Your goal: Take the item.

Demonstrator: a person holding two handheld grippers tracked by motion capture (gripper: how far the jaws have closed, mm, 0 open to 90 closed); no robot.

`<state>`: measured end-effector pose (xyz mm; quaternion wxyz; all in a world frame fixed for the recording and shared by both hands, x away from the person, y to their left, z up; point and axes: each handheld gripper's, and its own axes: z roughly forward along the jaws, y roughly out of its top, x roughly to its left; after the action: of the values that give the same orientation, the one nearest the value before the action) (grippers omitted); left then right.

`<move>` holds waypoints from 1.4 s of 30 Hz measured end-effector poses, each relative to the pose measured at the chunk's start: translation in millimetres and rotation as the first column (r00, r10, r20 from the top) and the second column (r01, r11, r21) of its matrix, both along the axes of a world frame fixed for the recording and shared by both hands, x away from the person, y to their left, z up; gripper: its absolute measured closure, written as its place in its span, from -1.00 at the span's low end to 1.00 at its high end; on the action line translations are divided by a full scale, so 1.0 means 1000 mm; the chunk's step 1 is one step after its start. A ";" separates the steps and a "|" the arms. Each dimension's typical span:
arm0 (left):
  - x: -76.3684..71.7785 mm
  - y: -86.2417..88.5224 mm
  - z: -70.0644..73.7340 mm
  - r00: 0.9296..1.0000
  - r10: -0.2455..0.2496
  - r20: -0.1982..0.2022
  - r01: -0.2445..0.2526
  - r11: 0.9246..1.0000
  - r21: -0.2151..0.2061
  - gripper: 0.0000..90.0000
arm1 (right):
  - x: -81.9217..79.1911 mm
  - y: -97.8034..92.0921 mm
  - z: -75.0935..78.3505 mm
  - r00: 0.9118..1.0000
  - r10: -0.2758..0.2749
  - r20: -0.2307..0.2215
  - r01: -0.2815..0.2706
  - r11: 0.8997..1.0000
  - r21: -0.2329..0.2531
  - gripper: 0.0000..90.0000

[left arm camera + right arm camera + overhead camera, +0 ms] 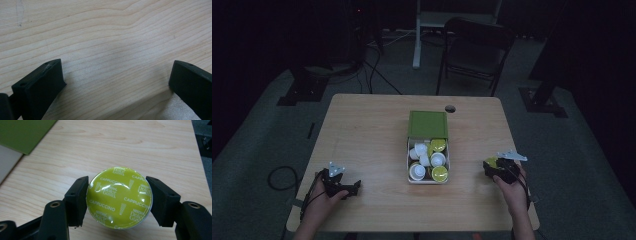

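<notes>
A coffee capsule (119, 198) with a yellow-green foil lid printed "Cappuccino" sits between the jaws of my right gripper (117, 200), which is shut on it. In the high view that gripper (493, 165) holds the capsule (491, 162) low over the table's right front, right of the box (427, 124). The open green and white box holds several capsules (438, 159), some white, some with yellow-green lids. My left gripper (354, 186) rests at the table's left front, open over bare wood (117, 75), nothing between its fingers.
The light wooden table (367, 135) has a cable hole (450, 108) at its back edge. The box's green lid (25, 132) lies folded back. A folding chair (474, 50) and stand legs are on the dark floor behind the table.
</notes>
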<state>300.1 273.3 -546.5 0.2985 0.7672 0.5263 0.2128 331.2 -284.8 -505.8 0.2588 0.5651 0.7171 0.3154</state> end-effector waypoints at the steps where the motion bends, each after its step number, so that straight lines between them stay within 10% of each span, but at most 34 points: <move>1: 0.000 0.000 0.000 1.000 0.000 0.000 0.000 1.000 0.000 -1.00 | -0.001 -0.002 -0.001 1.000 -0.002 -0.002 0.002 1.000 -0.001 -0.16; 31: 0.000 0.000 0.000 1.000 0.000 0.000 0.000 1.000 0.000 -1.00 | -0.011 -0.039 -0.023 0.995 -0.086 -0.051 0.086 0.996 -0.011 -0.17; 42: 0.000 0.000 0.000 1.000 0.000 0.000 0.000 1.000 0.000 -1.00 | -0.009 -0.037 -0.020 0.994 -0.084 -0.072 0.086 0.996 0.032 -0.53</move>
<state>300.0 273.3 -546.5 0.2985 0.7672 0.5263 0.2129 322.3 -321.8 -525.5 0.2365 0.6104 0.6955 0.2963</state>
